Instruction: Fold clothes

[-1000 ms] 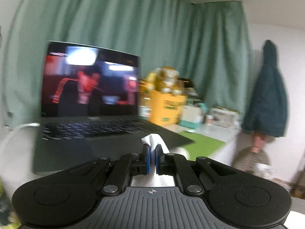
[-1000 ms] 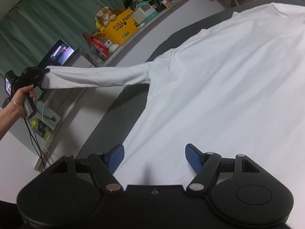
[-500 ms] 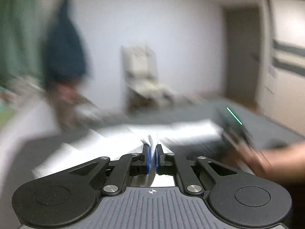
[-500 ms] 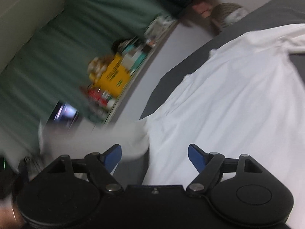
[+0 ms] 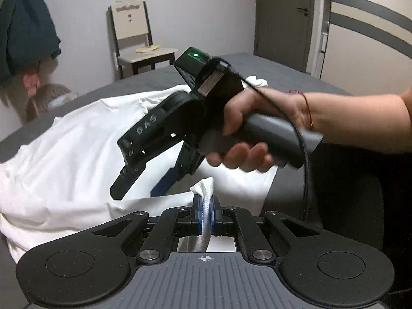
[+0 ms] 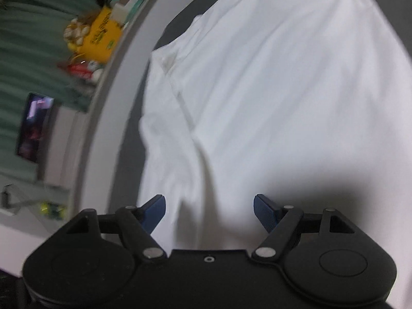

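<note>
The left gripper (image 5: 205, 215) is clenched on the cuff of the white shirt (image 5: 64, 159); a tuft of fabric projects past the blue pads (image 5: 197, 213), and the sleeve runs back from the jaws to the garment body. The shirt lies spread on the grey bed (image 5: 303, 82), with the pinched sleeve drawn over the garment's near edge.

The right gripper (image 5: 144, 184) is above the shirt, just beyond the left gripper, tilted down toward the fabric. Its fingers are spread apart and hold nothing. The right hand (image 5: 247, 134) wraps the grey handle from the far side, thumb on top, fingers curled beneath, and the forearm extends level out of the frame's right side. A black cable hangs from the handle.

In the right wrist view, the right gripper (image 6: 209, 207) is released, with the shirt (image 6: 270, 90) directly below its open jaws and a lengthwise crease running between them. The grey bed (image 6: 134, 118) shows along the shirt's left edge.

Beyond the bed stand a chair (image 5: 139, 41), a door (image 5: 285, 15), and a yellow box (image 6: 101, 37).
</note>
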Demonstrator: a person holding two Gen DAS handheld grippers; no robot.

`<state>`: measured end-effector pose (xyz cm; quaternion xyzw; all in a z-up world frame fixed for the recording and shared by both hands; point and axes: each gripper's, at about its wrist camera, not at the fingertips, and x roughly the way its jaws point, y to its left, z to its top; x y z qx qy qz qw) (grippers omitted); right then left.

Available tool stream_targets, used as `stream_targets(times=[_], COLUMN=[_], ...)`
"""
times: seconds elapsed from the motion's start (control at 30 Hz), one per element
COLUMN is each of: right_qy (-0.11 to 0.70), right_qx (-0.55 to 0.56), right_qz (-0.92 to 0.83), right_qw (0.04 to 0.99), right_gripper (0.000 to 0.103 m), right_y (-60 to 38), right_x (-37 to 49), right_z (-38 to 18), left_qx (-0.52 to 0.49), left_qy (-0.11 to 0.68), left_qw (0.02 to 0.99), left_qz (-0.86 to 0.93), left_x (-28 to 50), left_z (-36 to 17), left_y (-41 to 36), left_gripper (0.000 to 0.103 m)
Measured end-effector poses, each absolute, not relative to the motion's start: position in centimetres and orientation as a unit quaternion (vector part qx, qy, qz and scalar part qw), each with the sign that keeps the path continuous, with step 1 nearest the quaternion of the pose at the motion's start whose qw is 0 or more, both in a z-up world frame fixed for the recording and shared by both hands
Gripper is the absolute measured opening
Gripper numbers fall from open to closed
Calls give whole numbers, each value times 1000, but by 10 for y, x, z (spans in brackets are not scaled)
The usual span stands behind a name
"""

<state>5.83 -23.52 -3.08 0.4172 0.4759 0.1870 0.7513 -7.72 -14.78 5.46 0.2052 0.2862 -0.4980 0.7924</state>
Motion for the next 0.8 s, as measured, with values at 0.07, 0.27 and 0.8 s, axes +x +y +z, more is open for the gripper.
stream_targets(times=[0.07,0.27,0.8], right_qy=[493,516,471], right_qx=[423,436,487], right_qz=[202,194,152], right_qw=[733,711,719], right_gripper=[75,41,4], right_y=[-233,-233,-249], right_x=[56,53,46], right_z=[-30,-38,-37], left_qx=[207,203,192], left_qy=[284,287,273], left_qw=[793,795,811], left_qz=[-498,-494,-480], left_x=[-79,-77,-62], left_z=[56,59,55], left_y=[-145,-141,-156], left_gripper=[5,5,6])
